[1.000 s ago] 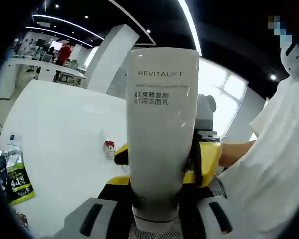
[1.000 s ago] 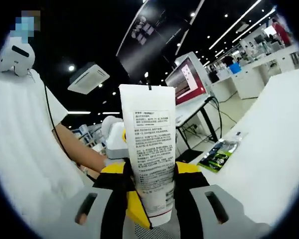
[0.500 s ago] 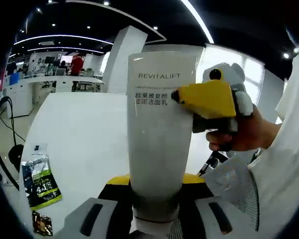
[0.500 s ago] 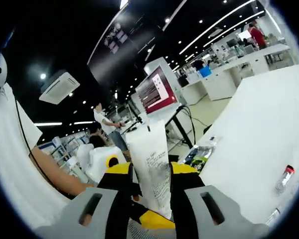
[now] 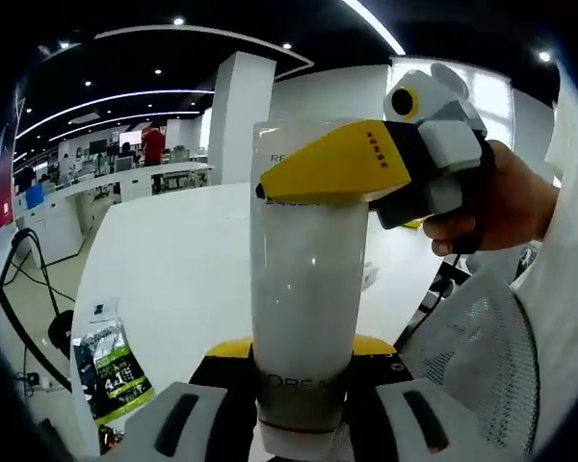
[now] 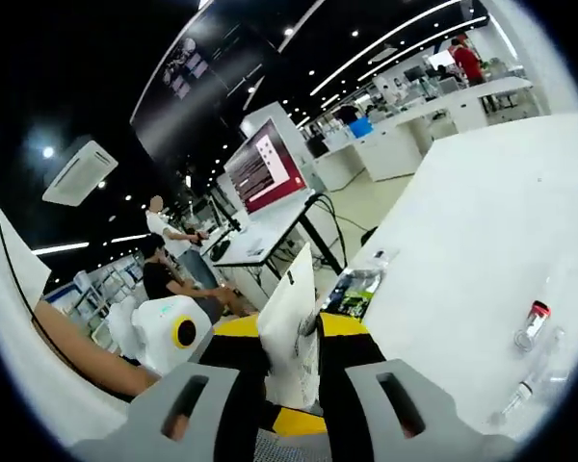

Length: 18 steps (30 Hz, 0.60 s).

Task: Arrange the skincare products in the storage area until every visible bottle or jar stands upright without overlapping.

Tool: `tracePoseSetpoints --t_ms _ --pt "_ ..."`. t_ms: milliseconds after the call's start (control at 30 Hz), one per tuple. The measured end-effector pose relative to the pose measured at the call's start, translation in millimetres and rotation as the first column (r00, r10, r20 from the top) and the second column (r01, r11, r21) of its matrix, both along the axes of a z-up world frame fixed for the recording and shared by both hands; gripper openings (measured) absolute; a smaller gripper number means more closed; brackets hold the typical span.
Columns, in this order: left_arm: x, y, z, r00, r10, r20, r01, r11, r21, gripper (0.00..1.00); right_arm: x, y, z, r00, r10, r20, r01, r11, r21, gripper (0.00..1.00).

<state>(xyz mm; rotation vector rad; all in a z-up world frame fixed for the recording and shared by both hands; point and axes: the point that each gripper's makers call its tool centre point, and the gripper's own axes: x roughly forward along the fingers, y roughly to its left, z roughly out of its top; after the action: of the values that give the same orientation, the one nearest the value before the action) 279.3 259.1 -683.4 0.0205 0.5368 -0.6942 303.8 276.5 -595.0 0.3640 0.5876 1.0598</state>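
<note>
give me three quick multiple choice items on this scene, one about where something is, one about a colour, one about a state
1. Where does the green packet lie in the left gripper view?
A. on the white table, left of the tube
B. on top of the tube
C. in the person's hand

2. What colour are the jaws of the right hand-held gripper seen in the left gripper view?
A. blue
B. yellow
C. red

3. What is the state of the white tube?
A. lying flat on the table
B. held off the table, clamped by both hand-held grippers
C. standing alone, untouched

Answers:
1 A, the packet lies on the white table at lower left.
2 B, yellow jaws close over the tube's upper end.
3 B, the left hand-held gripper grips its cap end and the right one its top.
</note>
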Motion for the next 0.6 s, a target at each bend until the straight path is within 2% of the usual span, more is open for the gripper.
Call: tracePoseSetpoints --t_ms 67,133,167,267,367,433,500,533,567,600 --pt "1.5 0 1.2 1.000 0.006 0.012 -0.006 1.000 0.002 0.35 1 -2 1.5 1.000 -0.006 0.008 0.006 1.000 0.010 0.12" --pt "3.0 0 2.8 0.999 -0.020 0.035 0.019 1.000 0.014 0.35 2 -3 3.3 1.000 0.002 0.027 -0.002 1.000 0.017 0.09" --pt "2.1 0 4.6 1.000 -0.021 0.019 0.021 1.000 -0.006 0.35 3 -5 4.0 1.000 0.000 0.024 -0.001 1.000 0.019 0.08" --pt "1.3 0 10.3 0.999 -0.031 0.030 0.032 0.999 -0.037 0.35 4 -6 7.9 1.000 0.009 0.023 -0.010 0.999 0.048 0.08" --pt "0.4 -3 14.9 0.998 -0.051 0.022 0.053 0.995 -0.084 0.35 2 -8 11.6 0.998 0.045 0.033 -0.047 0.997 0.067 0.08" --pt "-0.9 -5 18.8 0.998 -0.064 0.029 0.066 0.992 -0.105 0.35 0 -9 15.8 0.994 0.087 0.061 -0.091 0.994 0.067 0.07" --pt "-3.6 -9 23.5 0.996 -0.089 0.024 0.092 0.984 -0.153 0.35 -7 -8 19.6 0.977 0.170 0.124 -0.177 0.983 0.042 0.07" --pt "-4.0 -11 28.6 0.994 -0.100 0.033 0.104 0.976 -0.189 0.35 -9 -9 18.3 0.974 0.186 0.127 -0.190 0.982 0.019 0.07" --pt "-5.6 -14 31.9 0.993 -0.115 0.033 0.119 0.969 -0.217 0.34 -17 -7 19.2 0.952 0.259 0.162 -0.261 0.965 -0.006 0.08" --pt "-8.4 -17 35.4 0.991 -0.128 0.025 0.130 0.959 -0.251 0.33 -19 -6 20.0 0.943 0.280 0.178 -0.282 0.959 -0.014 0.08"
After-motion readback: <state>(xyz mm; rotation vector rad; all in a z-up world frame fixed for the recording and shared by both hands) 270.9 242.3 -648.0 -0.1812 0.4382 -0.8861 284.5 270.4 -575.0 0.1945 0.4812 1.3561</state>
